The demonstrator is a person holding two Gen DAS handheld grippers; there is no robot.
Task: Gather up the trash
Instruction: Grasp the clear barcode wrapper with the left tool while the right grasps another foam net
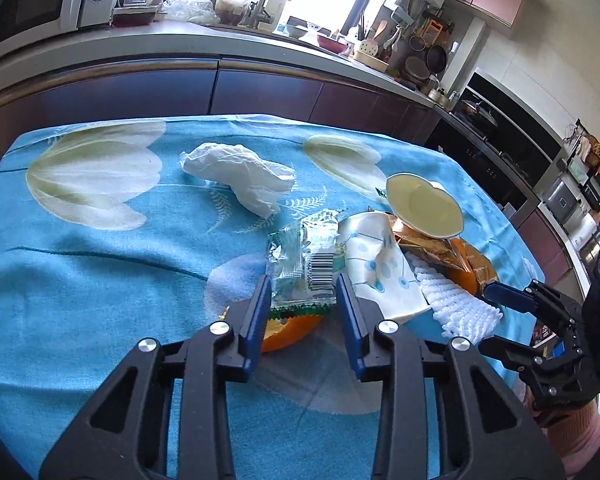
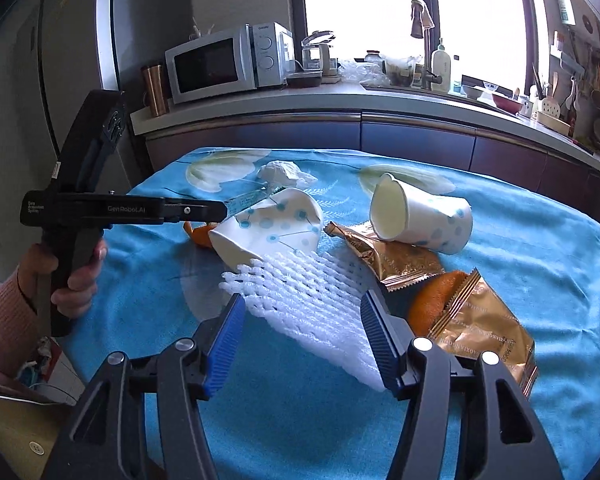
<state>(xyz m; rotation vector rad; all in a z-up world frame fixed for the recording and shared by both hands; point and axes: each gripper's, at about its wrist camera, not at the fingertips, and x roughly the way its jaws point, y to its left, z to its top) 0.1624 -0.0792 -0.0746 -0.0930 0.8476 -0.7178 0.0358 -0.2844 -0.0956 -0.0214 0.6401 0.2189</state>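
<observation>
Left claw [image 1: 304, 284] sits about half open around the clear wrapper [image 1: 300, 272] at 12 o'clock, not pinching it, while the right claw [image 2: 302, 308] gapes wide over the foam net [image 2: 304, 296].

It was a home kitchen: beyond the tongs ran a long counter [image 2: 340, 98] over dark cabinet fronts [image 1: 260, 88], carrying a microwave [image 2: 216, 66], a sink tap [image 2: 422, 40] under a bright window and hanging utensils [image 1: 420, 36], with a built-in oven [image 1: 512, 148] to the right.
</observation>
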